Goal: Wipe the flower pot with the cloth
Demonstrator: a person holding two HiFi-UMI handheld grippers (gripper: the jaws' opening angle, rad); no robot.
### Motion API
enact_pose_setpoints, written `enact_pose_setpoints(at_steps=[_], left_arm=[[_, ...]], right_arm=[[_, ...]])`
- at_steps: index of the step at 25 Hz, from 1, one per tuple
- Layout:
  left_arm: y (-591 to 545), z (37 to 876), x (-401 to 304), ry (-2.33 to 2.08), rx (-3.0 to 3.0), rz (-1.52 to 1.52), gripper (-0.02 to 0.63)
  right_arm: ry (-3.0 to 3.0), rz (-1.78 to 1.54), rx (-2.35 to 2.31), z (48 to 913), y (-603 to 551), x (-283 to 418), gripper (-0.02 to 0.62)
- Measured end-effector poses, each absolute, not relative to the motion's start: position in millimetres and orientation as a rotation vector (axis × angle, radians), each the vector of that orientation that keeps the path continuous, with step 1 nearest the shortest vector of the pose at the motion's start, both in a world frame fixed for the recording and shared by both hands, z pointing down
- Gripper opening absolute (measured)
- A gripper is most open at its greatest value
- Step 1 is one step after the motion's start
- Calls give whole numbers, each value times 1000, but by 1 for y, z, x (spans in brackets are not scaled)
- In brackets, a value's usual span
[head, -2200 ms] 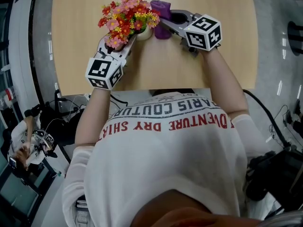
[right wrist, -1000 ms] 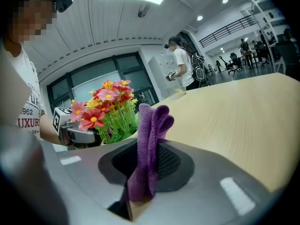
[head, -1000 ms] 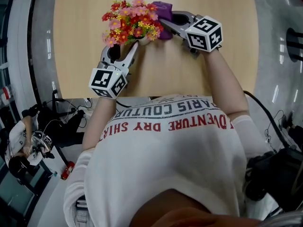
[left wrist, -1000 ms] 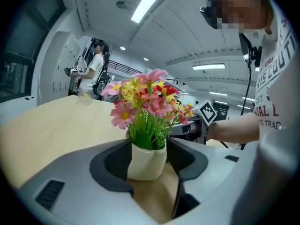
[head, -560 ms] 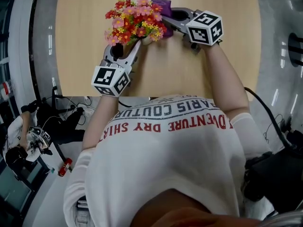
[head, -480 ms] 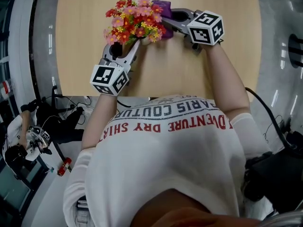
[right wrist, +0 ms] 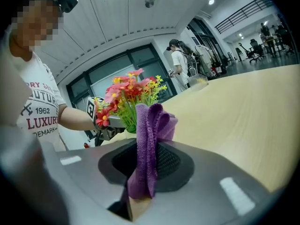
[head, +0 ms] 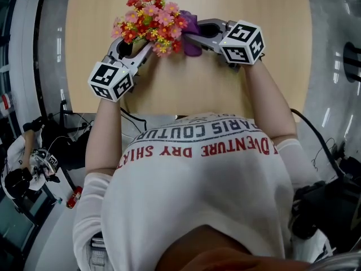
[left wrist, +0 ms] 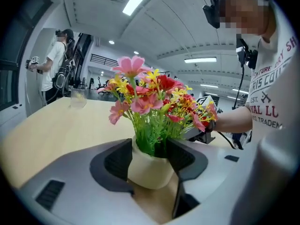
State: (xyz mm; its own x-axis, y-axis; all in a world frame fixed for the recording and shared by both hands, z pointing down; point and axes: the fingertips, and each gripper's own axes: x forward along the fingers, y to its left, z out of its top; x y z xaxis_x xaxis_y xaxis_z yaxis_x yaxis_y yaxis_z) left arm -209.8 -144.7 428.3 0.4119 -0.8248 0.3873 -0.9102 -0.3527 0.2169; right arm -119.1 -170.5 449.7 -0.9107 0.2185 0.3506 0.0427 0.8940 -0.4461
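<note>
Light wooden table (head: 225, 66): cream round flower pot (left wrist: 149, 171) w/ pink-red artificial flowers (left wrist: 154, 100) sits nr front edge, pinched by left gripper (left wrist: 150, 157). Right gripper (right wrist: 146, 161) clamped on folded purple cloth (right wrist: 150, 130), cloth just beside flowers.

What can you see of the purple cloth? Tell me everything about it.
The purple cloth looks like soft, nubby terry or microfibre, gathered into a thick upright bundle with rounded folds on top. It is pinched between the jaws of the right claw, with its lower end hanging down between them. In the head view it sits just right of the flowers, close beside the flower pot. Whether it actually presses on the pot I cannot tell.
</note>
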Motion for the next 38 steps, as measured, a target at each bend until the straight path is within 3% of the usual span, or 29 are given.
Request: enact_pose_setpoints(at_steps=[13, 38], left_arm=[[-143, 431, -217, -1383, 2333, 314, 213], [-145, 434, -218, -1365, 2353, 367, 213]], right_arm=[[-2731, 591, -245, 434, -135, -112, 67], [-2607, 446, -40, 479, -215, -148, 67]])
